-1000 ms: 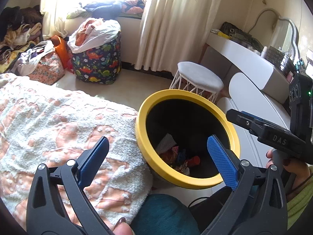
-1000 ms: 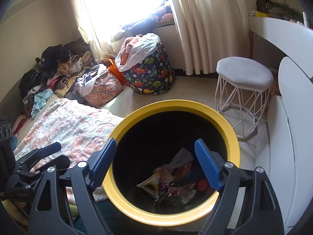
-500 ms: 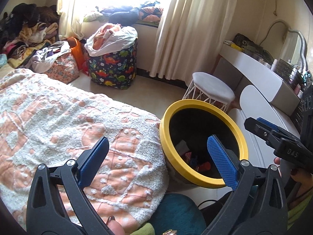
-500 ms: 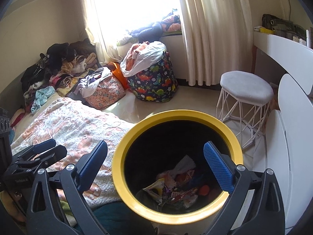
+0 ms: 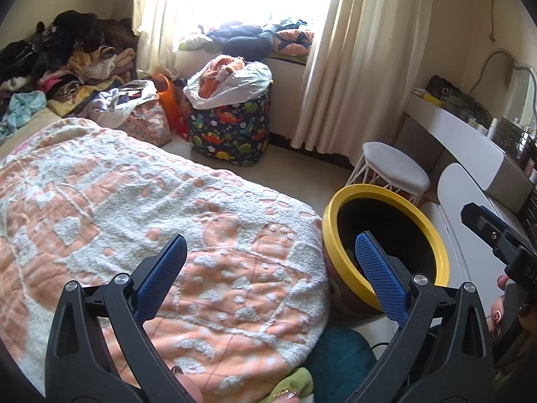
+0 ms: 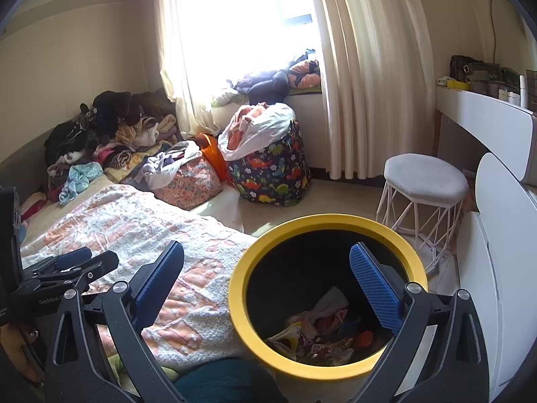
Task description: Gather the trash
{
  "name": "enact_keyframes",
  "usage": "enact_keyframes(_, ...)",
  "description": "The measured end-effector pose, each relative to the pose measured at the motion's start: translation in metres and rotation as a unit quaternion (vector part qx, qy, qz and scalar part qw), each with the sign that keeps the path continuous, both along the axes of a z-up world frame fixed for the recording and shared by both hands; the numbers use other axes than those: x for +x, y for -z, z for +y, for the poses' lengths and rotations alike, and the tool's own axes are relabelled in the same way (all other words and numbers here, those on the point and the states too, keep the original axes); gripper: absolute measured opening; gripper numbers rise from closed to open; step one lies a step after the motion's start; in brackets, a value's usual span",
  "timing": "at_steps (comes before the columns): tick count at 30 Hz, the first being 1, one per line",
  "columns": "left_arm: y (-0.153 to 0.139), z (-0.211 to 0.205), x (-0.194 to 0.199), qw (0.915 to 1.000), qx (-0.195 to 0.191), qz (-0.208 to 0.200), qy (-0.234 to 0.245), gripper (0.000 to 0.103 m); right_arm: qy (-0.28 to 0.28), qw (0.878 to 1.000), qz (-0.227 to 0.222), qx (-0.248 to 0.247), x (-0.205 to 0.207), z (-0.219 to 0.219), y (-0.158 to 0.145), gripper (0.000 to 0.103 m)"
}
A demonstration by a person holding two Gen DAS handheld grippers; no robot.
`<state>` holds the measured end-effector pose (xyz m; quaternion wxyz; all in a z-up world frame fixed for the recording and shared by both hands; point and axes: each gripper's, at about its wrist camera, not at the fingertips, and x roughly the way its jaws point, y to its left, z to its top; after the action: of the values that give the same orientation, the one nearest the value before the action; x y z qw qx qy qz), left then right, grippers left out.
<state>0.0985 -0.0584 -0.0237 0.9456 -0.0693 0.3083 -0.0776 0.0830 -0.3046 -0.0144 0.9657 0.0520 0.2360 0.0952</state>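
jaws on my left gripper (image 5: 268, 278) and right gripper (image 6: 266, 285) stand wide apart, the right's having just been opening, nothing between either. trash (image 6: 322, 334) lies in the yellow-rimmed bin (image 6: 241, 309) beside the bed (image 5: 141, 208): light, crinkly wrappers, i judge; pinch by a loose edge.

The left gripper (image 5: 272, 275) is held with its jaws spread wide and nothing between them. The right gripper (image 6: 268, 282) is likewise held wide open and empty, its jaws having just been opening.
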Motion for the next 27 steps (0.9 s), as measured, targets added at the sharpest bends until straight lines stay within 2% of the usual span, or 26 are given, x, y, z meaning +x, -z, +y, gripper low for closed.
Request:
enact_keyframes(7,-0.008,0.012,-0.02,0.9993,0.006,-0.035,-0.014,0.093,-0.004,0.999,-0.038,-0.004,-0.026,0.021,0.0,0.096)
enact_keyframes(14,-0.013,0.017,-0.045,0.997,0.013,-0.074,-0.019,0.093,0.017,0.996,-0.084,0.008,-0.052,0.029,0.005,0.096)
enact_keyframes(20,-0.01,0.015,-0.065,0.9941,0.04,-0.099,-0.021,0.093,0.04,0.99,-0.139,-0.002,-0.071,0.03,0.002,0.096)
enact_keyframes(23,-0.01,0.015,-0.073,0.993,0.042,-0.106,-0.03,0.093,0.055,0.983,-0.174,-0.006,-0.08,0.029,0.0,0.096)
enact_keyframes(27,-0.012,0.018,-0.08,0.9903,0.042,-0.125,-0.042,0.093,0.064,0.981,-0.18,-0.009,-0.081,0.026,0.003,0.096)
